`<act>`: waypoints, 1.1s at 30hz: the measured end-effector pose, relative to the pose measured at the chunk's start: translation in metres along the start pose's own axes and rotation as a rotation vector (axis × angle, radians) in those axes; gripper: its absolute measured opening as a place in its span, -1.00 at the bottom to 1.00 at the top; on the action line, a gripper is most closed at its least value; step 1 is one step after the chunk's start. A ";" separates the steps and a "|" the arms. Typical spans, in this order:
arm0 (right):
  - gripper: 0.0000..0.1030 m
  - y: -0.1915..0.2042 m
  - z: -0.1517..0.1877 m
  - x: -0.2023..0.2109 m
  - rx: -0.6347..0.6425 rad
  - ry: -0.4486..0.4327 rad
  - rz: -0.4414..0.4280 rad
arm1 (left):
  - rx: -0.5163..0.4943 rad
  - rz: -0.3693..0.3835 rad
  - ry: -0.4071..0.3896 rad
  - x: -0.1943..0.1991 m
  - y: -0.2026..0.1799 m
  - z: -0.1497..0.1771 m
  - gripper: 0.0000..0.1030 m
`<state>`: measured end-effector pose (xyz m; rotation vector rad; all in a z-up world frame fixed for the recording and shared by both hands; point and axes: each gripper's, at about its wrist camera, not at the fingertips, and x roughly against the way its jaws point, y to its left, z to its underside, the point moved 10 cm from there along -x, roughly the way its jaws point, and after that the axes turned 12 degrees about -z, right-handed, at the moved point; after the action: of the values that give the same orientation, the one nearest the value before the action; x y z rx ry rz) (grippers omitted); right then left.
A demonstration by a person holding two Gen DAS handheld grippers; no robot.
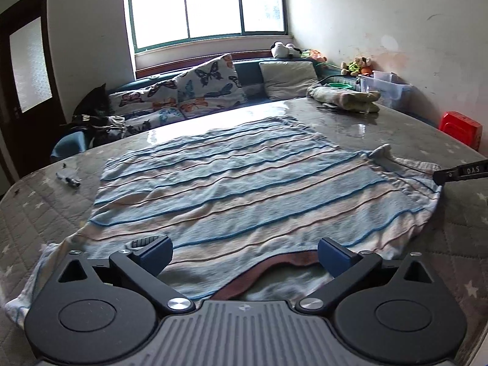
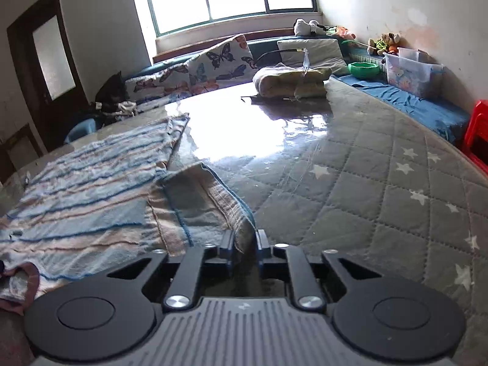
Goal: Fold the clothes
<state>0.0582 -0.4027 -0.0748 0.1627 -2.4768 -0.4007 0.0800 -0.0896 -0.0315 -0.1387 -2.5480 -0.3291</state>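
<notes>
A blue, beige and white striped shirt lies spread flat on the quilted grey table, its brown neckband nearest me. My left gripper hovers open over the collar end, fingers wide apart with nothing between them. In the right wrist view the same shirt lies to the left, and my right gripper is shut on the end of its right sleeve, which is pulled outward. The right gripper's tip pokes in at the right edge of the left wrist view, at that sleeve.
A folded yellowish cloth lies at the table's far side. Behind it are butterfly-print pillows, a grey pillow, soft toys, a clear plastic box, a green bowl. A red stool stands at the right. Small dark bits lie on the table's left.
</notes>
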 end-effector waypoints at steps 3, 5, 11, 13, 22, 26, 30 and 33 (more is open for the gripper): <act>-0.85 0.009 -0.007 0.008 0.013 -0.028 -0.020 | -0.001 0.015 0.002 -0.001 -0.007 -0.001 1.00; -0.86 0.021 -0.015 0.015 0.031 -0.051 -0.051 | -0.001 0.019 0.005 -0.001 -0.008 0.001 1.00; -0.86 0.082 -0.035 0.027 0.133 -0.083 -0.184 | 0.000 0.030 0.012 -0.001 -0.010 0.005 1.00; -0.86 0.104 -0.038 0.026 0.169 -0.078 -0.232 | 0.001 0.033 0.014 -0.001 -0.011 0.007 1.00; -0.86 0.183 -0.014 -0.012 0.278 0.042 -0.377 | 0.045 0.017 0.023 0.001 0.003 0.013 1.00; -0.73 0.197 0.008 -0.029 0.292 0.119 -0.402 | 0.056 0.016 0.027 0.000 0.008 0.014 1.00; -0.68 0.199 0.021 -0.031 0.296 0.161 -0.424 | 0.060 0.021 0.027 -0.001 0.007 0.012 1.00; -0.65 0.190 0.013 -0.028 0.304 0.148 -0.405 | 0.064 0.026 0.027 -0.002 0.005 0.009 1.00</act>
<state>0.0688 -0.2143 -0.0393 0.7972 -2.3382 -0.1646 0.0780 -0.0825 -0.0396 -0.1421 -2.5250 -0.2379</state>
